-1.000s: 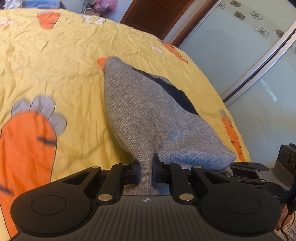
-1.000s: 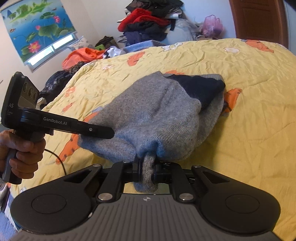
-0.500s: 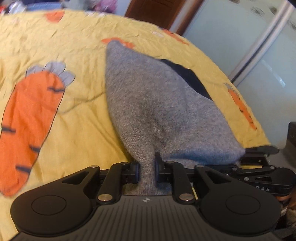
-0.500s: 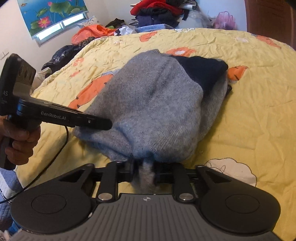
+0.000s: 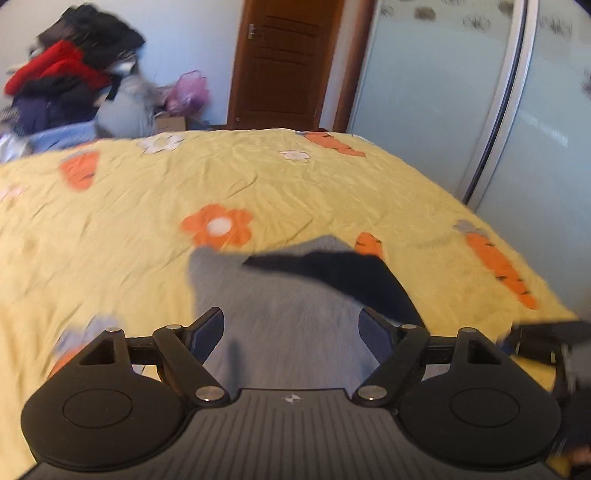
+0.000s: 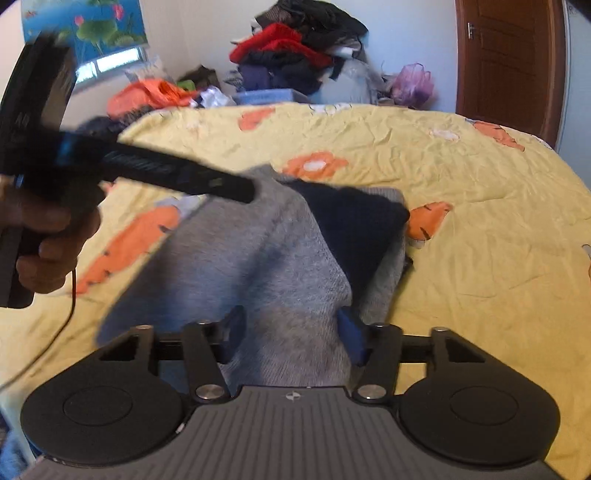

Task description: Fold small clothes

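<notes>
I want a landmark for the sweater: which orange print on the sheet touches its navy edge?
The small carrot, poking from behind the navy part.

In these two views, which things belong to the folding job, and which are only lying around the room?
Part of the job:
- grey sweater with navy part
- left gripper, open
- right gripper, open
- yellow bedspread, the work surface

Only lying about:
- clothes pile
- orange garment
- purple bag
- door
- lotus picture
</notes>
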Available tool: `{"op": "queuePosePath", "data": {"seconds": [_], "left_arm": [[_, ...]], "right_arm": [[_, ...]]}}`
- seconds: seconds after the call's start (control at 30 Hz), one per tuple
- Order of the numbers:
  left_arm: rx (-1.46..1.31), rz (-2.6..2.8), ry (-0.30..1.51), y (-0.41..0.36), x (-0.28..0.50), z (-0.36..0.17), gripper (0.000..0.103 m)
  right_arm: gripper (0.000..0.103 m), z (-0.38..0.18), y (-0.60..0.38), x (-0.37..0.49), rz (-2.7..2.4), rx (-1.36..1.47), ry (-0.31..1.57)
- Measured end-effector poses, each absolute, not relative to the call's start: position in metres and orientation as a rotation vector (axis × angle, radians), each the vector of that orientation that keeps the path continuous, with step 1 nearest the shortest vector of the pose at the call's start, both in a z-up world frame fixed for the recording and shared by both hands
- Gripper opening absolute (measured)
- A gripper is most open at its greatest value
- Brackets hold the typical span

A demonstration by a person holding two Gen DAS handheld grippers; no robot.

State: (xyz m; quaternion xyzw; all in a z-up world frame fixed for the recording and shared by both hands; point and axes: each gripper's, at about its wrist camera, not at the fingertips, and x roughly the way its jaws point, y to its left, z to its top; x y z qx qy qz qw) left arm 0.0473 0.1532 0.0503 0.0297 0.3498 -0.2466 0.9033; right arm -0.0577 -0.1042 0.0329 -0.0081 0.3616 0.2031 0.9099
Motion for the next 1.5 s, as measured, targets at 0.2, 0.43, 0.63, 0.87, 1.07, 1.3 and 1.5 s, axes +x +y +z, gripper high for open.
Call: {"op": "queuePosePath", "data": {"seconds": [0.2, 0.43, 0.63, 0.87, 1.07, 1.3, 1.5], "left_arm": [[0.115, -0.480, 0.760, 0.130, 0.087, -0.001, 0.079], [0.095, -0.425, 0.663, 0.158, 0.063, -0.011, 0.079], [0.025, -0.406, 0.609, 0.165, 0.039, 0.034, 0.078], [-0.039, -0.531, 0.724, 0.187, -0.047, 0.027, 0.078], [0.113, -0.528, 0.800, 0.201, -0.062, -0.021, 0.078], [0.119, -0.544, 0.809, 0.217, -0.054, -0.009, 0.027], [0.028, -0.577, 0.858, 0.234, -0.054, -0.015, 0.023]], "right_arm": [[0.058, 0.010, -0.092, -0.049, 0.327, -0.090, 0.763], [0.060, 0.016, -0.103, -0.058, 0.303, -0.042, 0.796], [0.059, 0.046, -0.094, -0.031, 0.267, -0.071, 0.690], [0.055, 0.033, -0.113, -0.067, 0.290, 0.065, 0.781], [0.036, 0.012, -0.093, -0.098, 0.271, -0.020, 0.779], [0.015, 0.036, -0.085, -0.109, 0.281, -0.028, 0.737], [0.017, 0.017, -0.083, -0.109, 0.267, -0.068, 0.810]]}}
